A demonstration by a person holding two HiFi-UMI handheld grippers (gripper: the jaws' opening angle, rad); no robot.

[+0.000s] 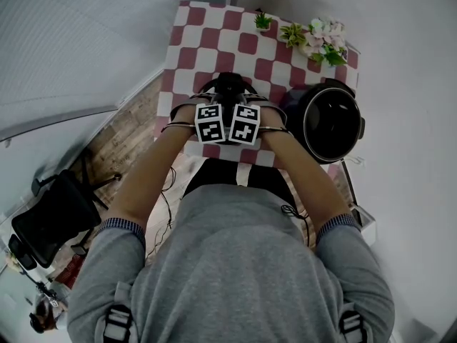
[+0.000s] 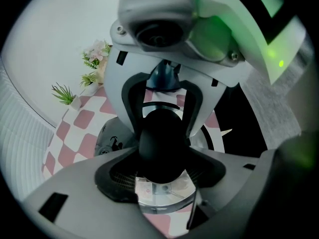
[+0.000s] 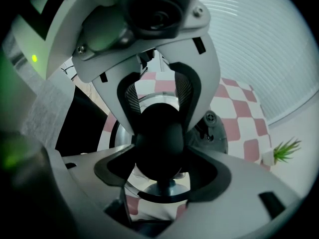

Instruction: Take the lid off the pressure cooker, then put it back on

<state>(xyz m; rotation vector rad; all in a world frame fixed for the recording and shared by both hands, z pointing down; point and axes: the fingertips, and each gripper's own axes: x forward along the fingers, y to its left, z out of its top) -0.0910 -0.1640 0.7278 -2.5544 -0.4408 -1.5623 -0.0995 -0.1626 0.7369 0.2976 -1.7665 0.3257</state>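
Red-and-white check over the worktop [image 1: 214, 34], with everything of interest toward its near edge.

At left, the left gripper [image 2: 163, 148], pointing steeply down. Jaws closed in on the black knob [image 2: 160, 157] of the lid [image 2: 164, 195], pads against it on both sides. Judged a steadying hold, to stop the lid tipping or sliding on the cloth.

In the middle, the lid itself, knob up, off the pressure cooker [image 1: 307, 123] and down over the check just left of it. Resting or barely raised: hard to say.

Same knob taken from the opposite side by the right gripper [image 3: 160, 144]. Jaws spread wide, straddling the knob with no clear press from the pads. Doubled up this way probably because of a round, smooth knob and a heavy lid. Both grippers side by side, almost touching, directly above the knob in the head view.

At right, the pressure cooker, open and dark inside, close beside the lid. First half of the task apparently done; carrying the lid back over the rim likely next.
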